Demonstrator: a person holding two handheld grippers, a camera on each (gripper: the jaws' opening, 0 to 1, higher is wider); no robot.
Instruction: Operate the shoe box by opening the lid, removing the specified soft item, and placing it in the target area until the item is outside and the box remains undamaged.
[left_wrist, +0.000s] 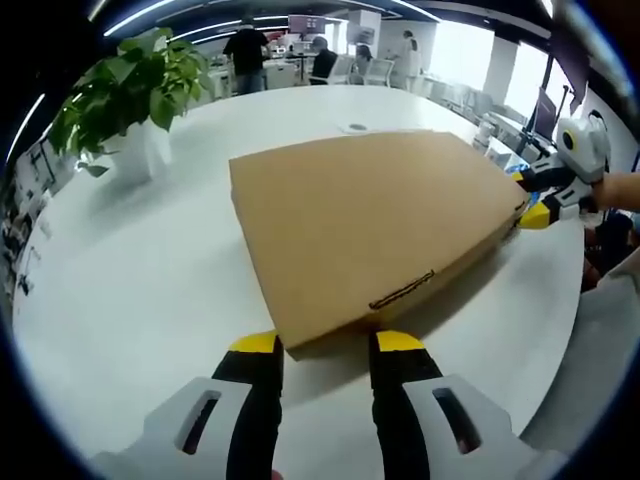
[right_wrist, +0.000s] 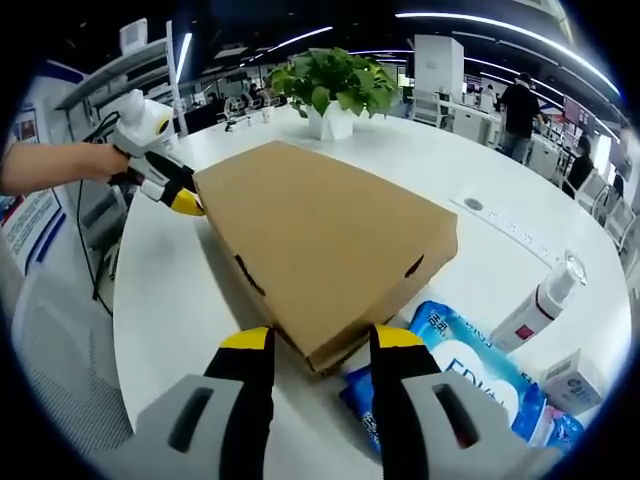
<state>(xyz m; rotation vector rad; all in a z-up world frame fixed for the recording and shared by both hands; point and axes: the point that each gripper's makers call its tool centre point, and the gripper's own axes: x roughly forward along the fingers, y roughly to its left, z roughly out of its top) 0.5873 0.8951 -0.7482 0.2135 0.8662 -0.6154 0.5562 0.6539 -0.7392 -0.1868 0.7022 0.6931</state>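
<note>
A potted plant (left_wrist: 135, 85) stands on the white table (left_wrist: 120, 290) beside a blue packet (right_wrist: 470, 375) and a bottle (right_wrist: 540, 300).

The box (left_wrist: 375, 225) lies flat on the table (left_wrist: 130, 290), lid shut; the left gripper (left_wrist: 325, 345) sits at one corner of the box, and the right gripper (right_wrist: 310, 340) sits at the far corner across from it; a plant (left_wrist: 135, 85) stands behind the box, near the table's far edge; in the right gripper view a blue pack (right_wrist: 470, 370) lies beside the box, just right of that corner; a bottle (right_wrist: 545, 300) lies past the pack, with a small carton (right_wrist: 575, 385) by it.
</note>
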